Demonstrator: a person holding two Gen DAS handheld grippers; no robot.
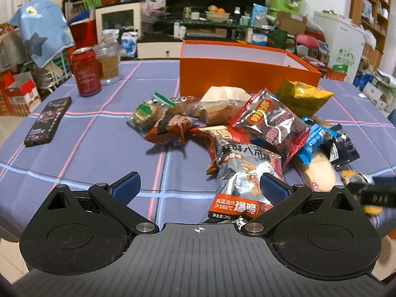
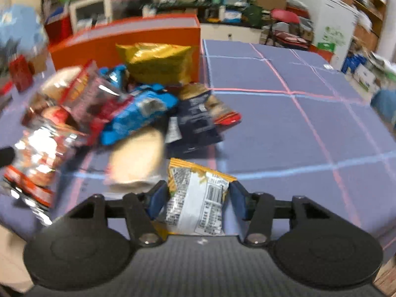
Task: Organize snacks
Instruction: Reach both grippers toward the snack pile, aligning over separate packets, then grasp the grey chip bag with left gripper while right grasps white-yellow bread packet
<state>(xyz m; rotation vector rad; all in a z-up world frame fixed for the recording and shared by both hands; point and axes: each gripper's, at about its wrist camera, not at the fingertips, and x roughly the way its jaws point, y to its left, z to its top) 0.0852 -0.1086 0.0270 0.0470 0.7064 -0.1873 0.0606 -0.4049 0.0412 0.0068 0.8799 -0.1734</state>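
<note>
Your right gripper (image 2: 198, 198) pinched a small yellow-edged snack packet (image 2: 198, 203) above the worktop (image 2: 297, 128). Your left gripper (image 1: 199, 189) hung spread wide beside the snack pile (image 1: 247, 128).

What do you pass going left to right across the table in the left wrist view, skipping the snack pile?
Phone → red can → glass jar → orange box.

snack packets (image 1: 247, 163): glossy crinkled foil | orange box (image 1: 247, 79): matt card | bench cloth (image 1: 99, 148): matt woven | can (image 1: 85, 71) left of box: shiny metal
</note>
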